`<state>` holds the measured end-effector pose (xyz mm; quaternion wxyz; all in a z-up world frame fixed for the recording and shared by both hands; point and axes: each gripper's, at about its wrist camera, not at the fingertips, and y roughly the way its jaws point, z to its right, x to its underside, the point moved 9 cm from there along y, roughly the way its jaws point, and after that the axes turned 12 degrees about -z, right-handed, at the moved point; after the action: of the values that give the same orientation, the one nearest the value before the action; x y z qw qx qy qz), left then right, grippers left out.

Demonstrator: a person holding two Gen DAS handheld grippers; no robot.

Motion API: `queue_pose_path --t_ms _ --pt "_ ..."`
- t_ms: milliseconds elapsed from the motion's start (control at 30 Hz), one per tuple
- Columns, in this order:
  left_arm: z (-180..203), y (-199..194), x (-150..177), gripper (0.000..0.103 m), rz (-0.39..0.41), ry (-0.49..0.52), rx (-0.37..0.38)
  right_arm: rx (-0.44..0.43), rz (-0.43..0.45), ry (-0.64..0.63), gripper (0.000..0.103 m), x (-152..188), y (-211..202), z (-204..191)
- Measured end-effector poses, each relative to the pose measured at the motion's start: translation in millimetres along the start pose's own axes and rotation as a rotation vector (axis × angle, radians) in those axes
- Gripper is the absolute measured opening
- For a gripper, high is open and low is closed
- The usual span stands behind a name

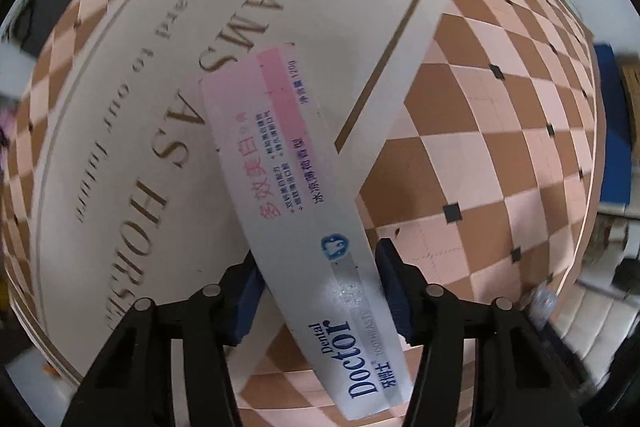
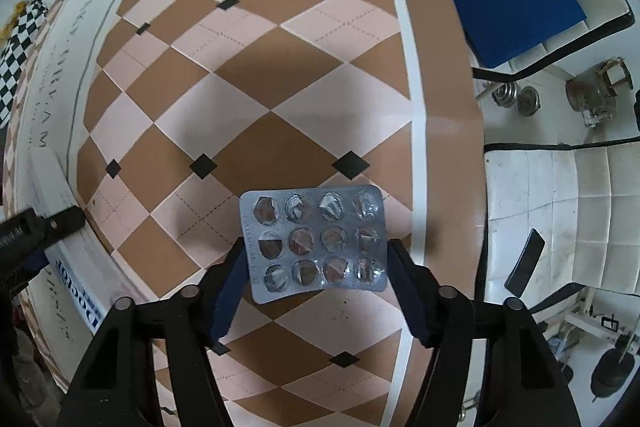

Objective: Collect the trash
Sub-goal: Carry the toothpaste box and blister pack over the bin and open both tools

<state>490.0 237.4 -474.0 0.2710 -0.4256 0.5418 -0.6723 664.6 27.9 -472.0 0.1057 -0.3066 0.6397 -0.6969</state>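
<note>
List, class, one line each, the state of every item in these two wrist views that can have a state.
White and pink Doctor toothpaste box: closed, gripped across its width, lifted.
Silver twelve-pocket pill blister pack: foil torn open, pockets seemingly empty, held by its side edges.
Left gripper: shut on the box.
Right gripper: shut on the blister pack.
Checked tan and pink tablecloth: spread flat.

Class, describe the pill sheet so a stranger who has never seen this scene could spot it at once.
Start at the brown-and-pink checkered mat, then look down to the right tongs. Clamped between their blue pads is the blister pack, a silvery sheet held above the mat. Its twelve burst pockets, in three rows of four, set it apart.
</note>
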Motion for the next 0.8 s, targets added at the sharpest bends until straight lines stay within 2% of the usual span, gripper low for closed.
queue_pose_path --t_ms 267,400,533,800 --pt "-25 -32 37 0.048 0.128 0.147 -0.084 -0.015 0.056 -0.022 0.063 27 -14 -8" --pt "-37 -58 63 0.048 0.197 0.213 -0.097 -0.048 0.102 -0.015 0.063 51 -28 -16" --pt "-30 -86 72 0.048 0.256 0.287 -0.097 -0.077 0.162 -0.017 0.063 86 -53 -29" --pt "-85 -126 138 0.048 0.39 0.413 -0.088 -0.116 0.269 -0.009 0.063 189 -96 -73"
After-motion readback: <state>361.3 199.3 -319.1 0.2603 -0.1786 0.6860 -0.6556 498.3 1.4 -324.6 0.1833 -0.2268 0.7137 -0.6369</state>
